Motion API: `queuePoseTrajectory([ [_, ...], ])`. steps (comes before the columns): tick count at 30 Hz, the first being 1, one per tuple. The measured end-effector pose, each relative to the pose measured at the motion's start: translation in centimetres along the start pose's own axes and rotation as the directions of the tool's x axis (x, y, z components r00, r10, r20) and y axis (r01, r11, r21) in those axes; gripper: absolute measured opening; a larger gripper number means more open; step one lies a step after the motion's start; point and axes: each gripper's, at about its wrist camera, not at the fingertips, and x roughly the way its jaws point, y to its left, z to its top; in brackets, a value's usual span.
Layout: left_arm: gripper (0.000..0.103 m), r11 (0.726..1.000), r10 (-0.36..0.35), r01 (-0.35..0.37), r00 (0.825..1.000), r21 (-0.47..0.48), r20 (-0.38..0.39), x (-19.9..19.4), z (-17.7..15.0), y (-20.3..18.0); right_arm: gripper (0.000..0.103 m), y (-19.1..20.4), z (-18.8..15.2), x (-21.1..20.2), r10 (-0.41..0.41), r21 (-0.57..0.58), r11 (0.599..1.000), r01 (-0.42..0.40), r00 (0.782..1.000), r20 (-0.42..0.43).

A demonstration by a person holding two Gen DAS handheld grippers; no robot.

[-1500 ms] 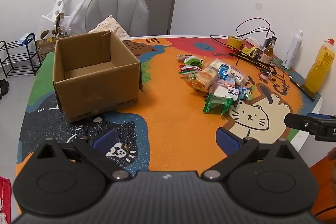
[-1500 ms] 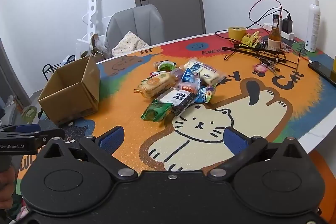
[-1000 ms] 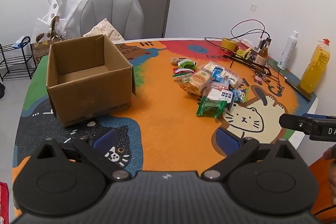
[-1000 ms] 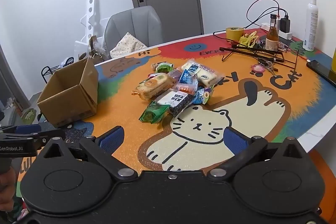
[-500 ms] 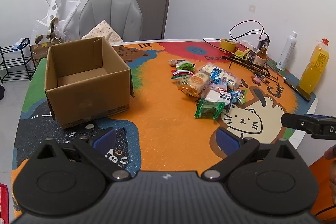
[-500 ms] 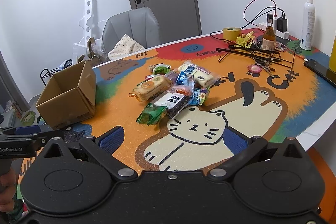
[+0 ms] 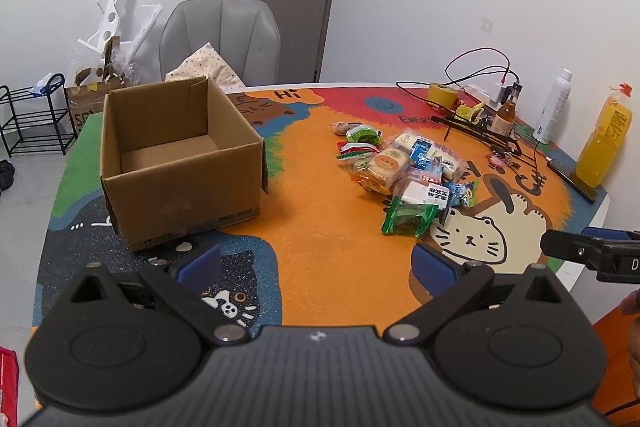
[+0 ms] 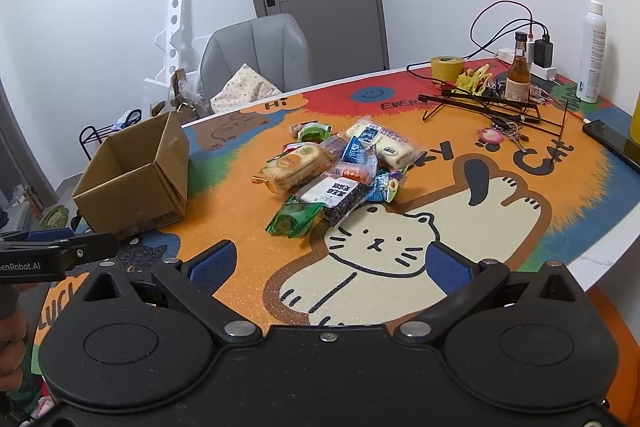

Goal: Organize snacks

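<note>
Both views are drifting back slightly. Left gripper (image 7: 316, 263) and right gripper (image 8: 330, 265) are gaping, empty. Judgement: start with green foil snack packet (image 8: 294, 218), then open brown cardboard box (image 7: 176, 159).

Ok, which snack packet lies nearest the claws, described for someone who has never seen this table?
Find the snack pile on the orange part of the cat-print table mat, right of the open cardboard box. At the pile's near edge lies the green packet, the only clear-green wrapper there, just beside the cat's face.

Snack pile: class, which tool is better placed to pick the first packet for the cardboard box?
Probably the right tool: the green packet lies just ahead of its open fingers. The left tool faces bare mat beside the cardboard box.
</note>
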Motion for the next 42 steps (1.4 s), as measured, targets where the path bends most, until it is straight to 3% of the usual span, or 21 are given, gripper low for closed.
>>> queuePoseTrajectory([
  [42, 0.101, 1.0, 0.004, -0.004, 1.0, -0.006, 0.013, -0.68, 0.16, 0.35, 0.103, 0.28, 0.26, -0.5, 0.015, -0.005, 1.0, -0.015, 1.0, 0.002],
])
